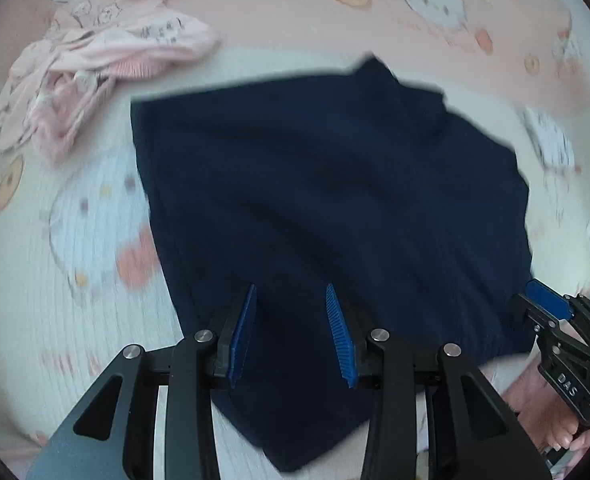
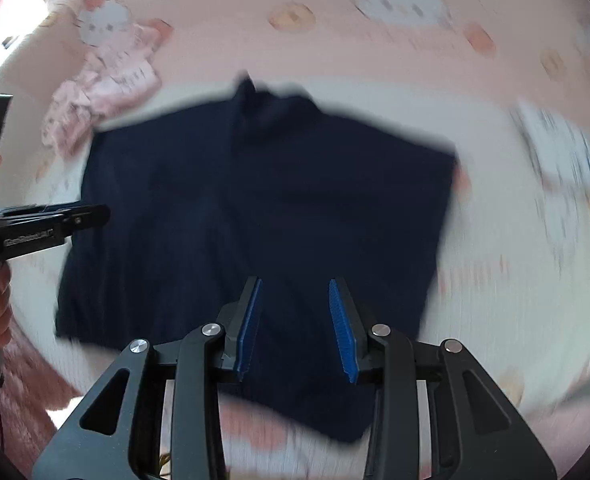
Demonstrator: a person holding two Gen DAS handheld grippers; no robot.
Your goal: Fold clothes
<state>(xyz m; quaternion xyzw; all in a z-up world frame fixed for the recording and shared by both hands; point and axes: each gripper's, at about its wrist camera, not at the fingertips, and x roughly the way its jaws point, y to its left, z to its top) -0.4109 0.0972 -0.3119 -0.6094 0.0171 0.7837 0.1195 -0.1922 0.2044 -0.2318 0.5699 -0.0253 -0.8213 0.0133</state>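
The navy garment [image 1: 327,208] lies spread on the bed [image 1: 75,320], partly folded into a rough rectangle, with a narrow collar-like tab poking out at its 12 o'clock edge. From the right wrist view [image 2: 255,208] it fills the middle of the sheet, its near hem running under both tools. It looks like a soft, light knit: limp, likely to sag and drag when lifted, not slippery on the ribbed sheet, nothing fragile about it. The best places to take hold are probably the two near corners or the hem at 6 o'clock, pinching the layers together so the fold does not slide apart.

The left gripper [image 1: 291,332] hangs over the near hem, fingers spread with only cloth below them and nothing pinched. The right gripper [image 2: 295,328] hovers likewise, fingers apart and empty; it also shows at 4 o'clock of the garment in the left view.

A crumpled pink garment [image 1: 95,76] sits at about 10 o'clock, just off the navy corner, and could be caught by a fold swung that way. From 12 round to 3 o'clock the cartoon-print sheet is bare, giving room.
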